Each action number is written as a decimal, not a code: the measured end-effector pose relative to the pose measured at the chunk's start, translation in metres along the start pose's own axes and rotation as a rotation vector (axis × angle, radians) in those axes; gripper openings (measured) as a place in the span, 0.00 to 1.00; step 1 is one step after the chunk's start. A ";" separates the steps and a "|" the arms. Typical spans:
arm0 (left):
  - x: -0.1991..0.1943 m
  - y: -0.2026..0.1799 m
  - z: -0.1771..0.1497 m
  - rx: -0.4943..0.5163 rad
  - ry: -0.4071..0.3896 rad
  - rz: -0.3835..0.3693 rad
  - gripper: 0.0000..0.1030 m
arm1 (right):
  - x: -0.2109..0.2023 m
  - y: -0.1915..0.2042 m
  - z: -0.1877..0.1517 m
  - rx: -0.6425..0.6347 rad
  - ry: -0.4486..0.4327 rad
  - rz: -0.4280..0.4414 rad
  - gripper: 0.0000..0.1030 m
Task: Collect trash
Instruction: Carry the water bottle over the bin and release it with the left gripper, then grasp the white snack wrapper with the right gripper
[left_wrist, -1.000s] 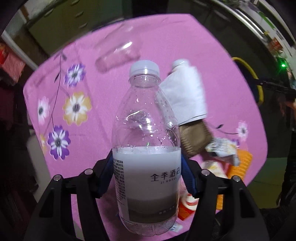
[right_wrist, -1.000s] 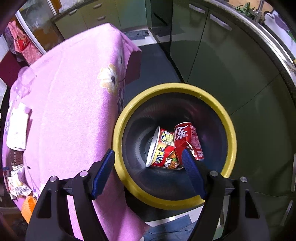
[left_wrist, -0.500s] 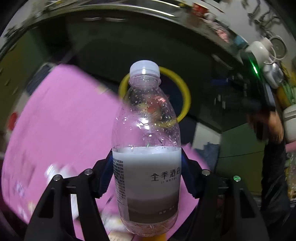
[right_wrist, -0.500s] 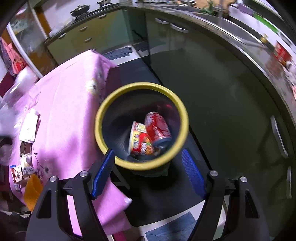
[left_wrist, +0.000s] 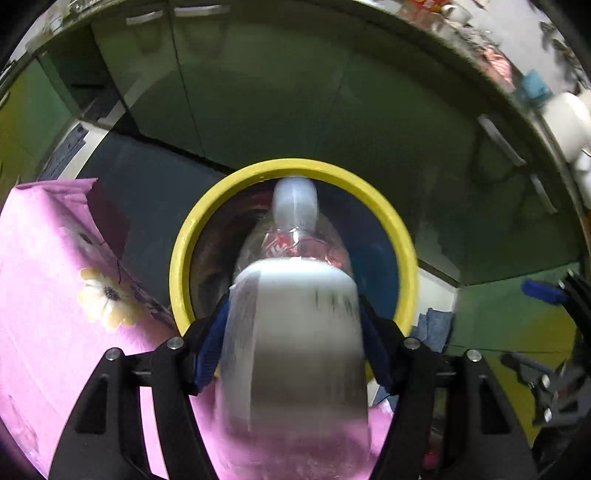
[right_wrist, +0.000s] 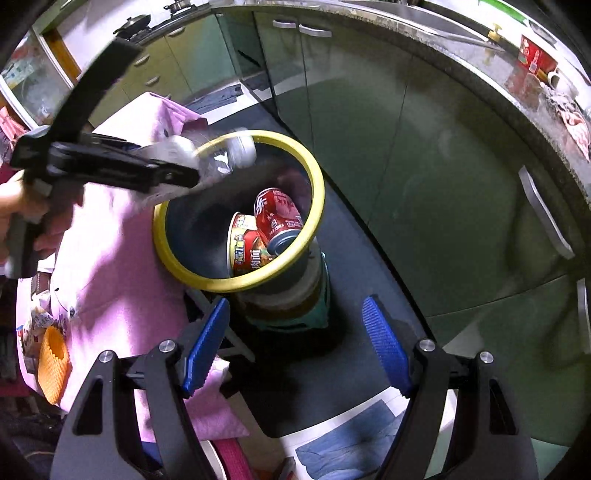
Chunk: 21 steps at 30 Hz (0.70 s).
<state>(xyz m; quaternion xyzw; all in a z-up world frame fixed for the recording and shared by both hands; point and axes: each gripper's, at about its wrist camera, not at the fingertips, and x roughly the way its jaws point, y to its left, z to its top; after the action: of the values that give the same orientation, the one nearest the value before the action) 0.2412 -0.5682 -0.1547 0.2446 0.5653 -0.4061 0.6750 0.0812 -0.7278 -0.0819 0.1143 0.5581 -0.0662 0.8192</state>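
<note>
Your bottle (left_wrist: 295, 332) sits between the blue pads (left_wrist: 208, 347) of your left gripper (left_wrist: 293, 343), and both pads look pressed against its labelled sides, so the gripper is pinching it. It is a clear plastic bottle with a white cap (left_wrist: 295, 201) and a pale label around its lower half; motion blur smears the label print. Its long axis runs away from you along the fingers, cap at the far end, pointing over the mouth of the bin (left_wrist: 400, 243). From the right wrist view the bottle (right_wrist: 221, 155) lies tilted over the bin's (right_wrist: 317, 192) far-left rim, cap toward the opening.

Inside the yellow-rimmed bin lie a red can (right_wrist: 279, 218) and a noodle cup (right_wrist: 247, 251), touching each other.

Your right gripper (right_wrist: 295, 347) hangs near the bin with its fingers spread wide and nothing between them. A pink cloth (right_wrist: 107, 280) covers the table just left of the bin, with an orange wrapper (right_wrist: 53, 363) near its left edge.
</note>
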 end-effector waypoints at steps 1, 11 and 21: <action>0.001 0.002 0.000 0.001 0.001 0.003 0.62 | 0.001 0.001 0.000 -0.002 0.003 0.003 0.72; -0.079 0.026 -0.052 0.004 -0.099 -0.021 0.69 | -0.006 0.026 0.005 -0.060 -0.026 0.032 0.72; -0.211 0.096 -0.202 -0.107 -0.347 0.054 0.78 | -0.027 0.126 0.001 -0.253 -0.060 0.198 0.72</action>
<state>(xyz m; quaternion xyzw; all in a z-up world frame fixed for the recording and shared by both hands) 0.1995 -0.2989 -0.0128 0.1496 0.4543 -0.3931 0.7853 0.1016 -0.6064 -0.0418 0.0623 0.5231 0.0822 0.8460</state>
